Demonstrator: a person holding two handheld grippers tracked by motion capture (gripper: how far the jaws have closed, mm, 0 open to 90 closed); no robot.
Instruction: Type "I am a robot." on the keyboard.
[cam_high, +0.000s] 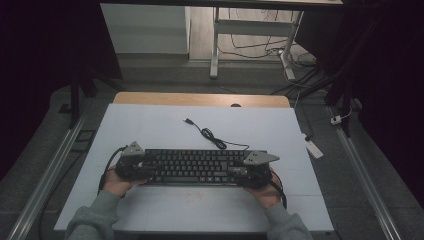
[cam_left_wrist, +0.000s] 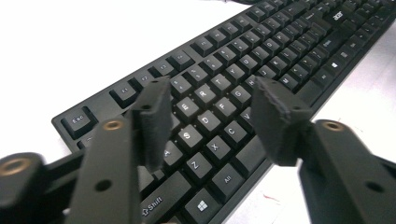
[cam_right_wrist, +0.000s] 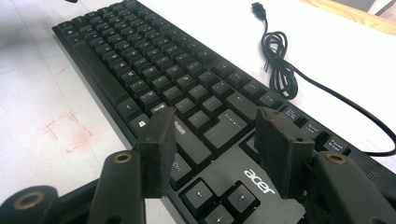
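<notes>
A black Acer keyboard (cam_high: 195, 167) lies flat across the near middle of the white table top (cam_high: 150, 130). Its black cable (cam_high: 210, 134) runs from the back edge in a loose coil to a USB plug (cam_high: 187, 120). My left gripper (cam_high: 146, 167) hovers over the keyboard's left end. In the left gripper view its jaws (cam_left_wrist: 210, 107) stand apart above the letter keys of the keyboard (cam_left_wrist: 243, 70), pressing on nothing. My right gripper (cam_high: 236, 172) is over the right end. Its jaws (cam_right_wrist: 215, 135) stand open above the keyboard (cam_right_wrist: 154, 60) near the arrow keys, with the cable (cam_right_wrist: 280, 70) beyond.
A faint red square mark (cam_right_wrist: 67, 130) is on the table just in front of the keyboard. The table's wooden far edge (cam_high: 200, 99) lies beyond the white surface. A white power strip (cam_high: 314, 148) lies on the floor at the right, and desk legs (cam_high: 215, 45) stand farther back.
</notes>
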